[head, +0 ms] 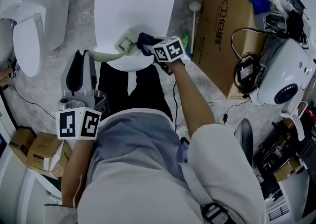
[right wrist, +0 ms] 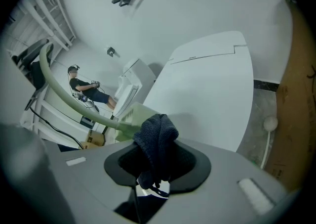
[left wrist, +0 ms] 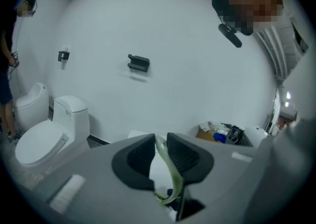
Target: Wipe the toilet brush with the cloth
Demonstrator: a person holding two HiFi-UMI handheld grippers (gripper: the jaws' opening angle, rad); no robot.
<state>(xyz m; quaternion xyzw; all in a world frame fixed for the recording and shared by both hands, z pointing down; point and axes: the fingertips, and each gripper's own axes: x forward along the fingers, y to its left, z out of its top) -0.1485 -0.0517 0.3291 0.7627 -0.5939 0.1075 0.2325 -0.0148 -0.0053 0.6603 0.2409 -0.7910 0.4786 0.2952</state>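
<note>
The toilet brush has a pale green curved handle (head: 101, 57) and a pale green head (head: 126, 45), held over the white toilet lid (head: 133, 0). My left gripper (head: 84, 56) is shut on the handle's end; in the left gripper view the handle (left wrist: 170, 173) runs between its jaws (left wrist: 160, 144). My right gripper (head: 149, 48) is shut on a dark blue cloth (head: 144, 41), and the cloth touches the brush head. In the right gripper view the cloth (right wrist: 155, 136) bulges out of that gripper (right wrist: 155, 155) against the brush head (right wrist: 131, 117).
A second white toilet (head: 29, 25) stands at the left. To the right are a white-headed stick (head: 194, 8), a large cardboard box (head: 232, 25), a white appliance (head: 286, 79) and cables. Small boxes (head: 34, 151) sit at lower left.
</note>
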